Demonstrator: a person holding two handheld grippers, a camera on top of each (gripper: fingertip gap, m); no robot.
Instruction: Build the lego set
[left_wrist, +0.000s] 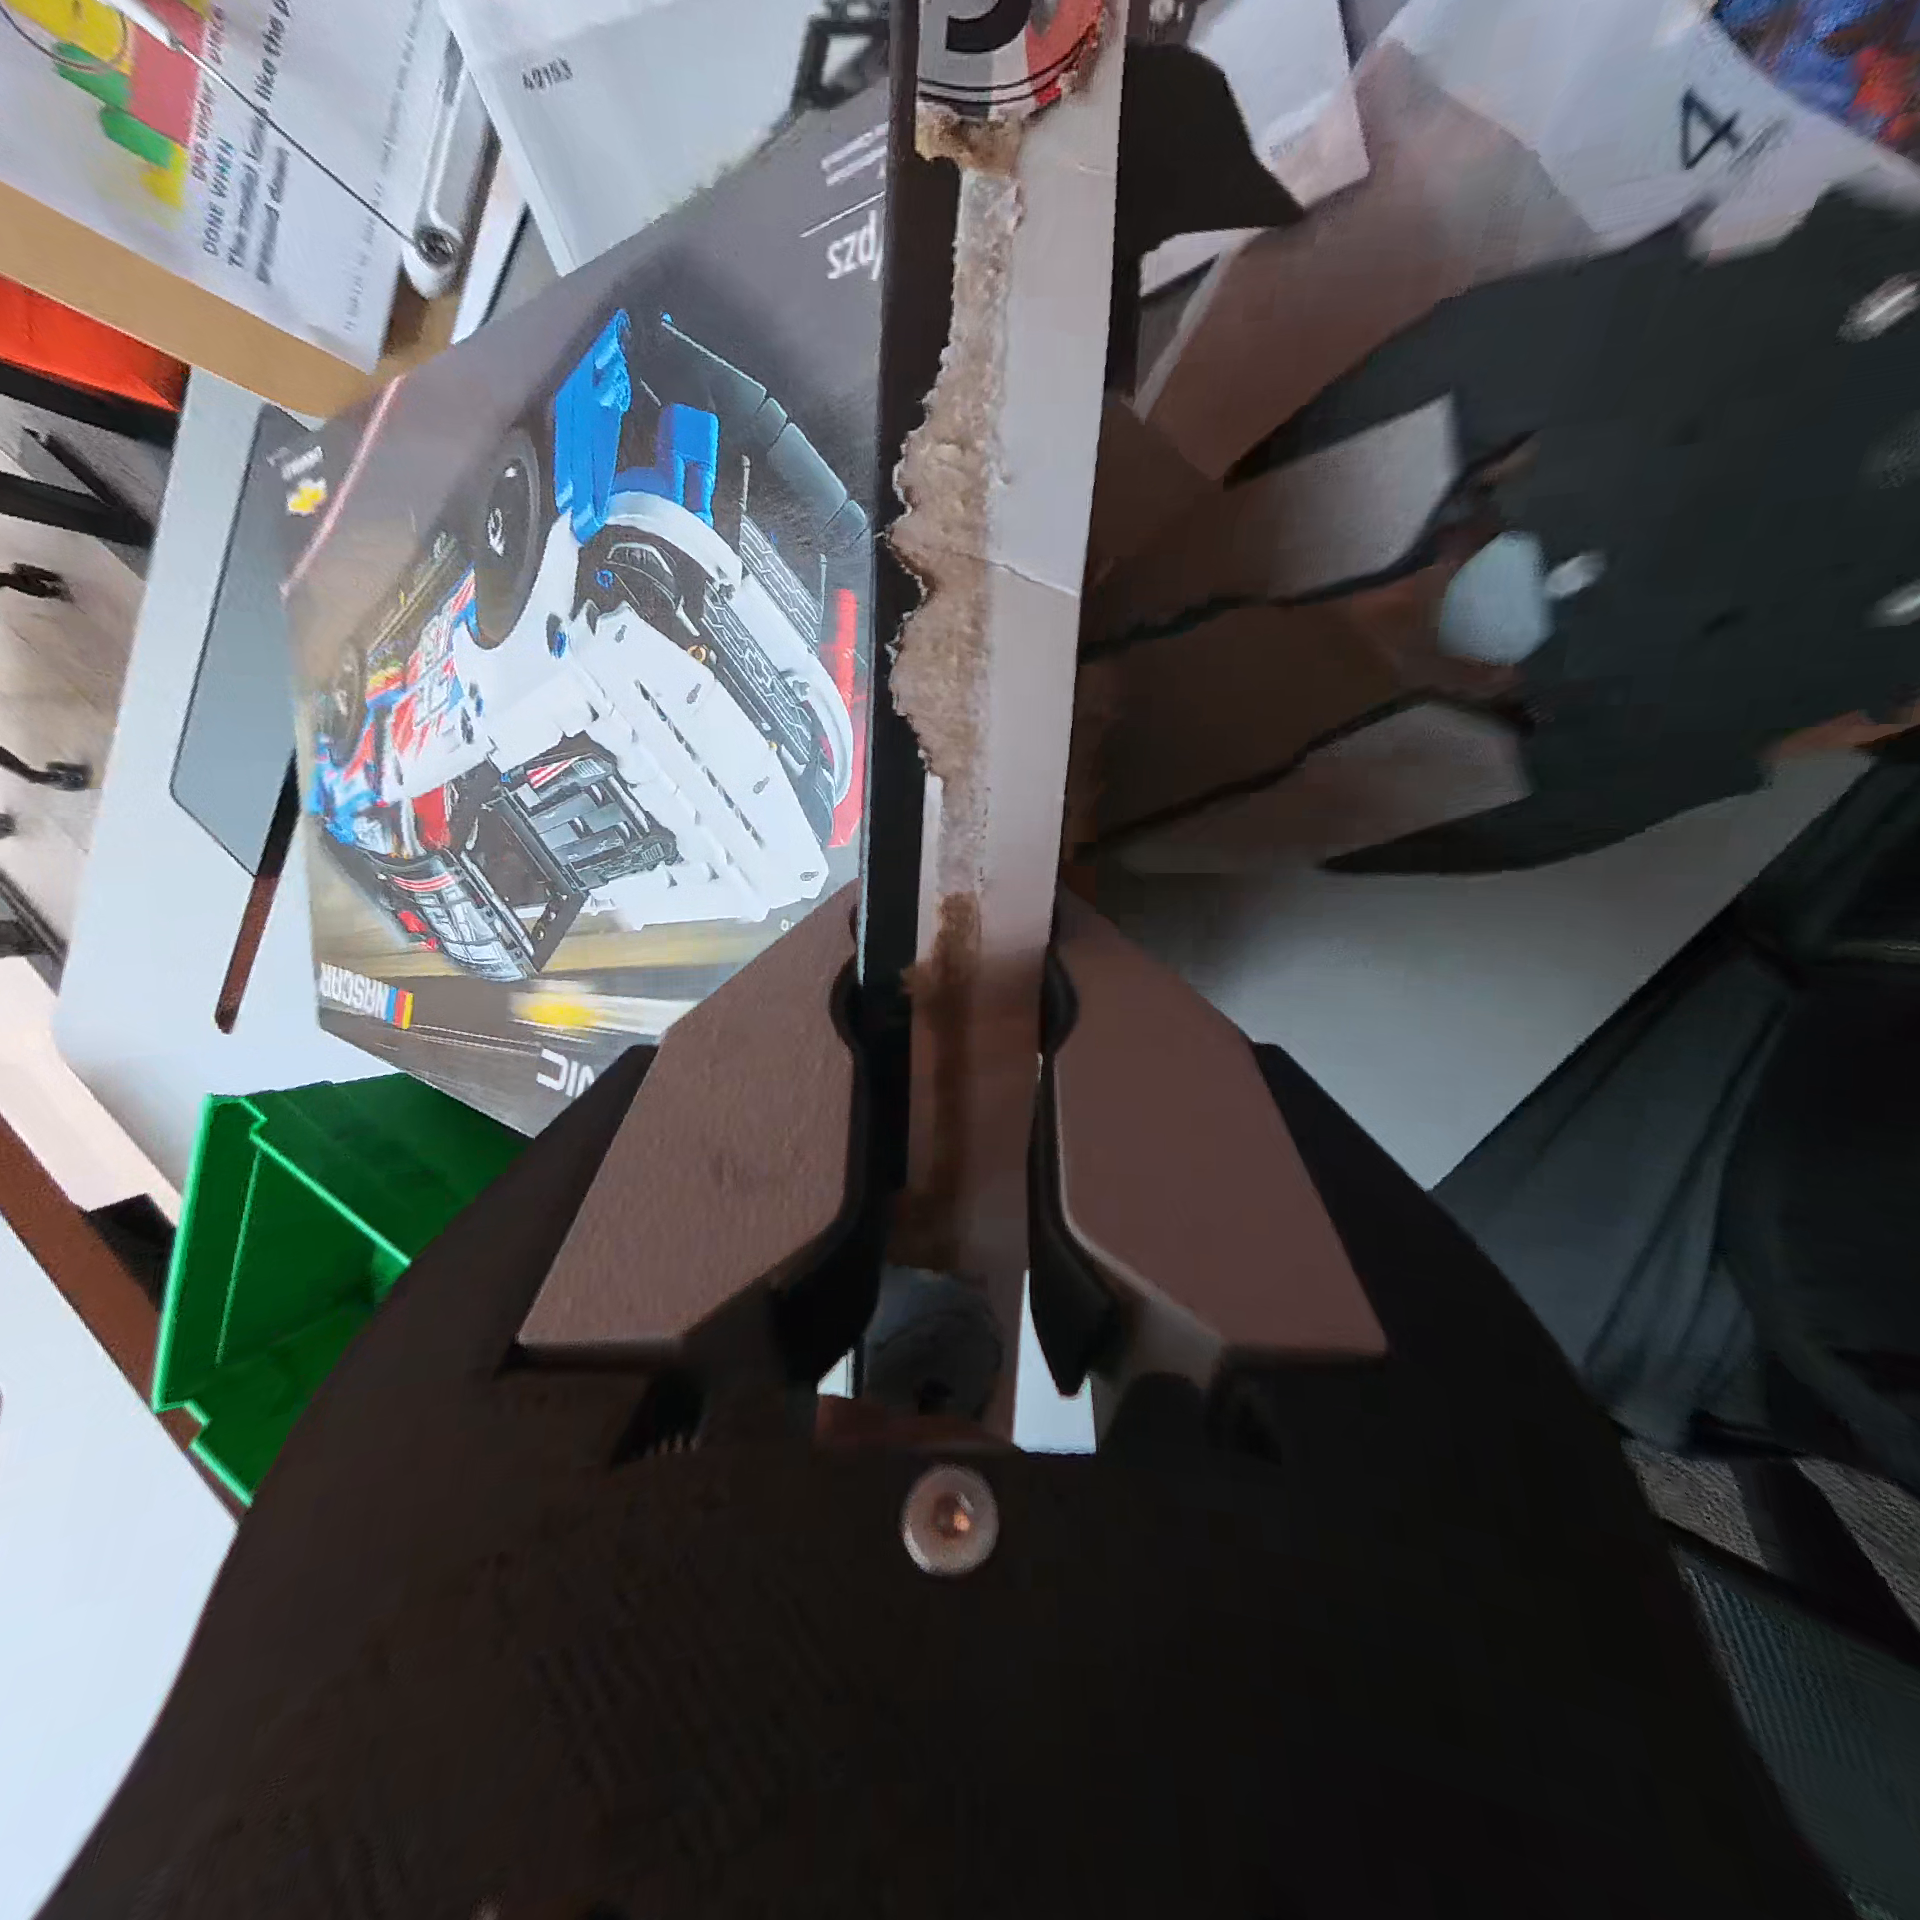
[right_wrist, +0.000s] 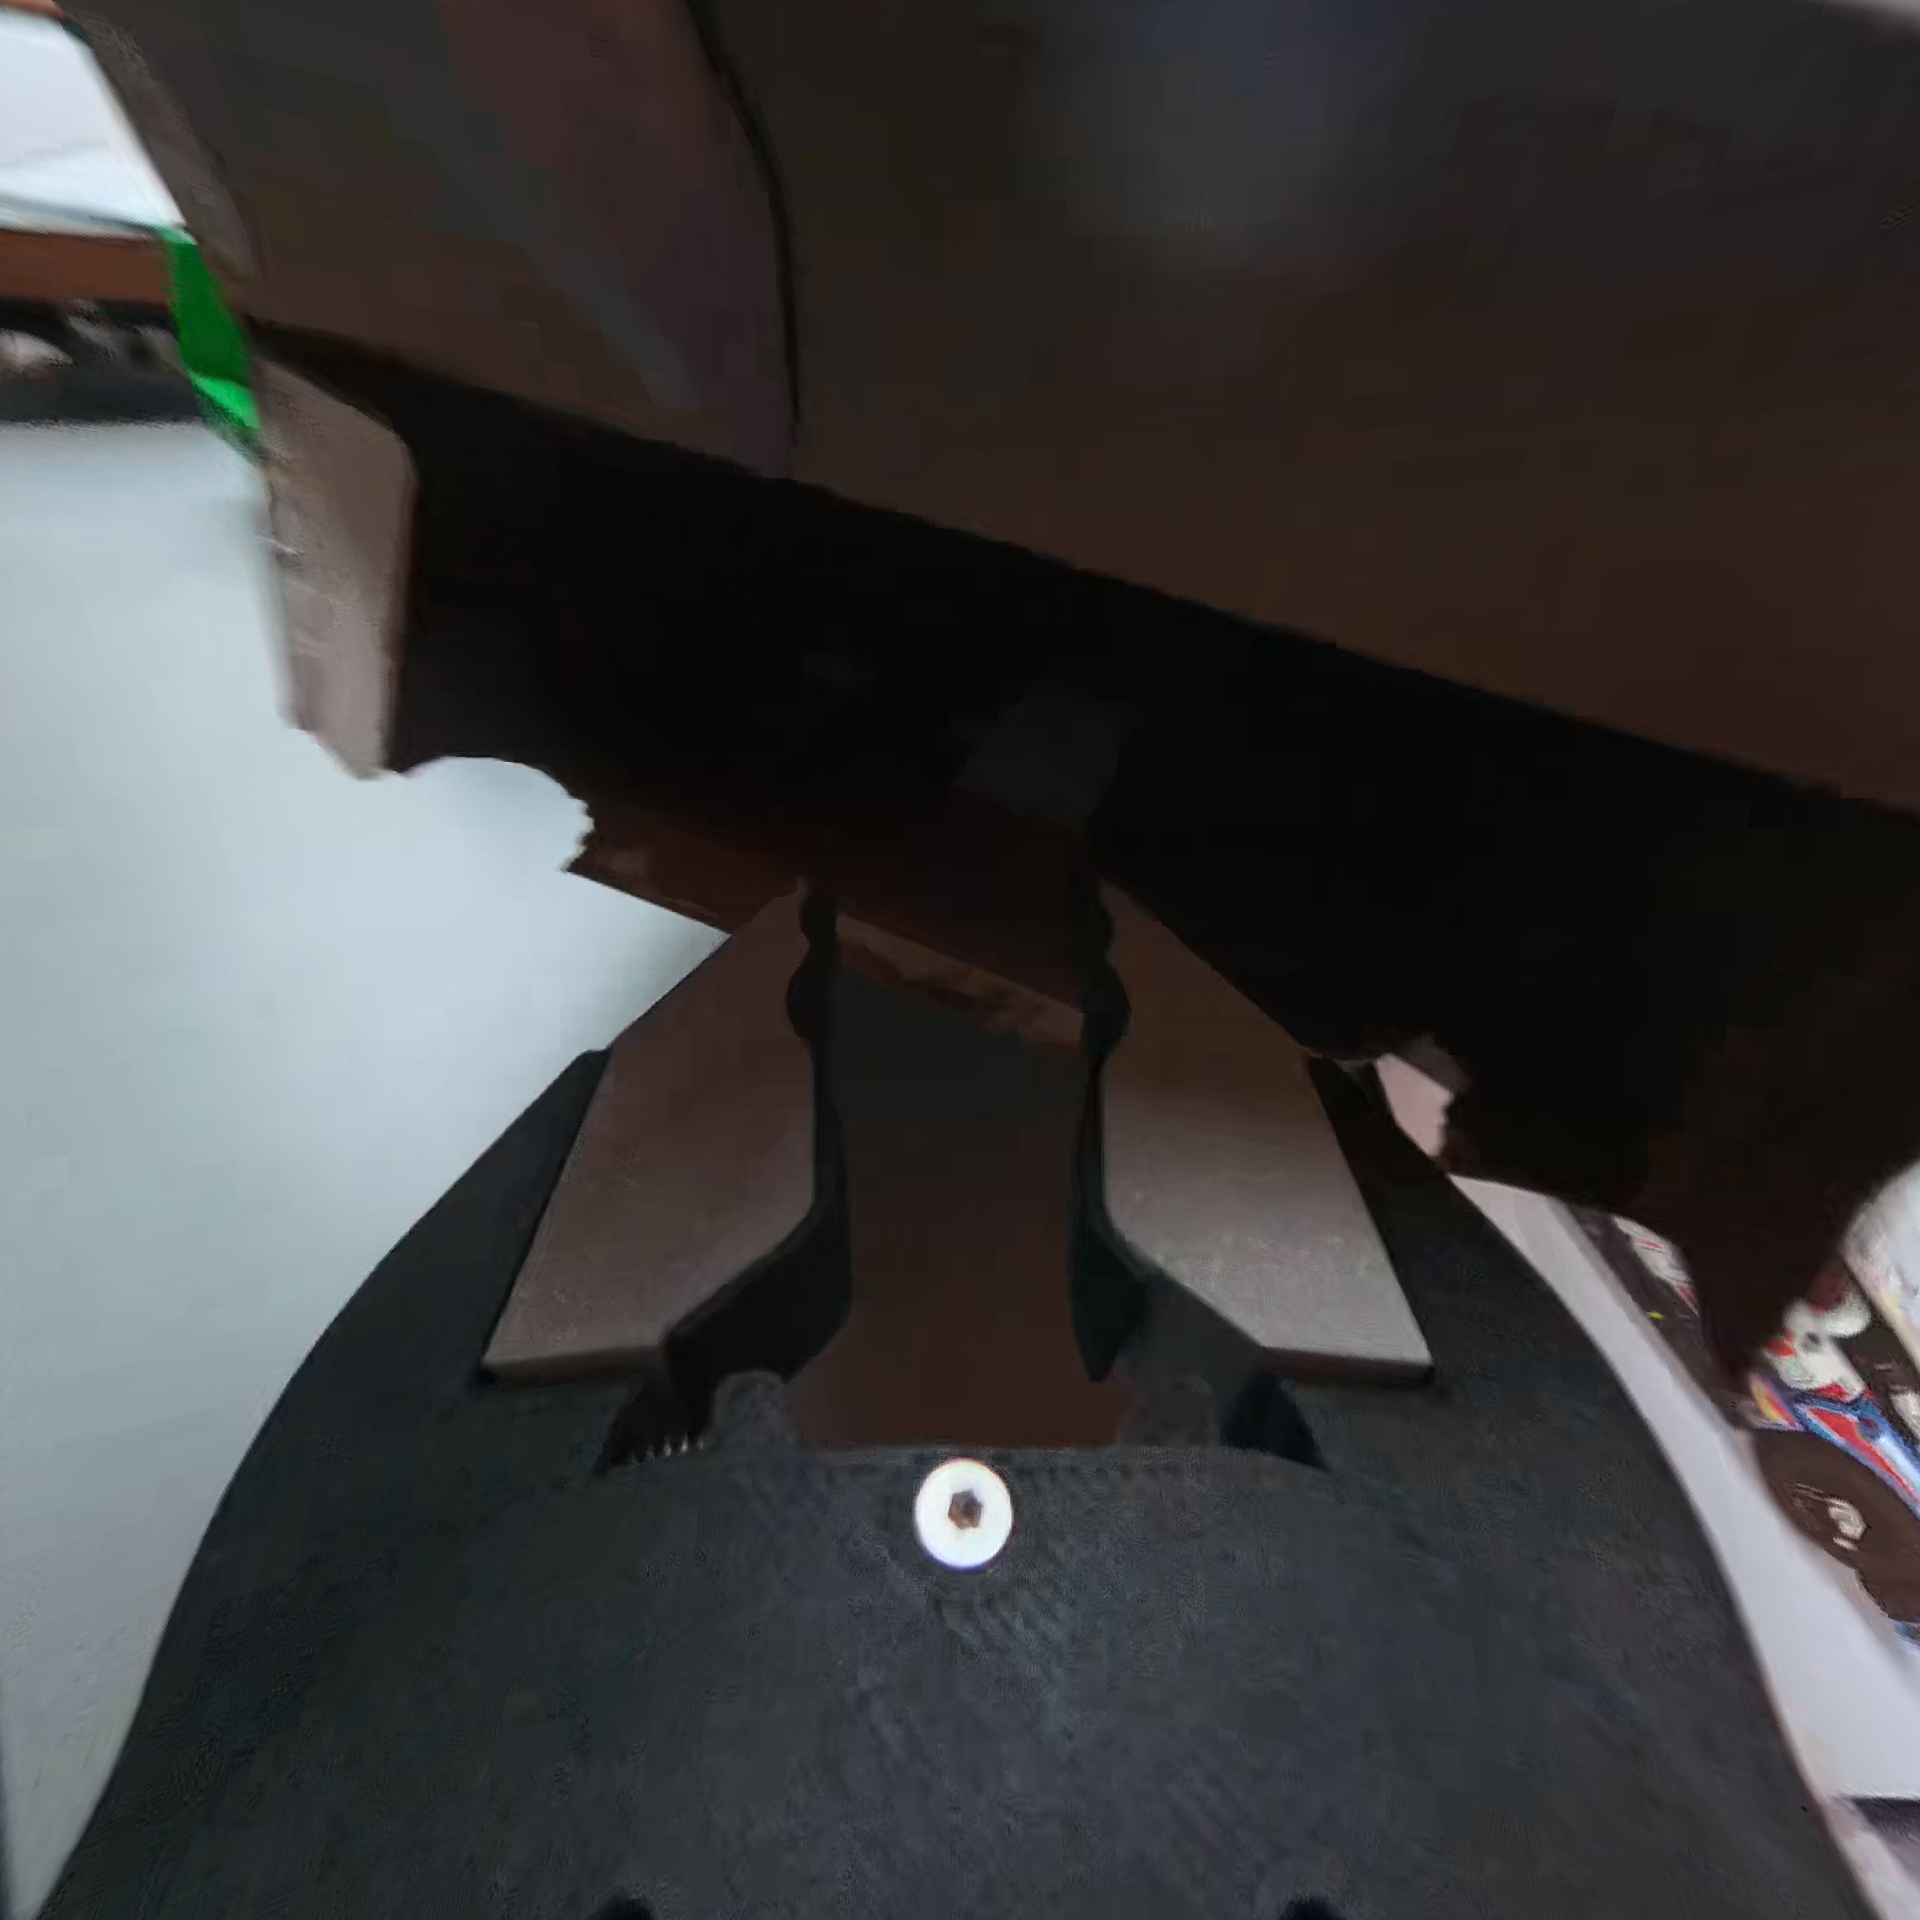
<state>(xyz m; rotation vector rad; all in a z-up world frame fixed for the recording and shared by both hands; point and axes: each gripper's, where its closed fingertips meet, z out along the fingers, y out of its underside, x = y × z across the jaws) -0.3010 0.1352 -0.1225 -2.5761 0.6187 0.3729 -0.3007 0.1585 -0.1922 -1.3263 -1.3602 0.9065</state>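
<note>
At the far left of the left wrist view, a green plastic bin sits at the edge of the white table, with printed instruction sheets lying farther back. Just right of the bin, the lego box is held up off the table, its front panel showing a white and blue race car. The box's side edge runs straight up the middle of the view, where a torn flap shows raw, ragged cardboard. The left gripper has its fingers closed in on this edge, pinching the box wall and flap between them. To the right, the other gripper, blurred, reaches in at the open end of the box, where brown inner flaps are folded out. Behind it stands a white paper bag bearing a large numeral.

In the right wrist view, bare white table fills the left side, with a sliver of the green bin at top left. The box's dark open interior spans the middle and top, blurred. The right gripper holds its fingers apart with a clear gap, their tips at the lower cardboard flap; whether they grip it I cannot tell. At the far right, part of the box's printed artwork shows.
</note>
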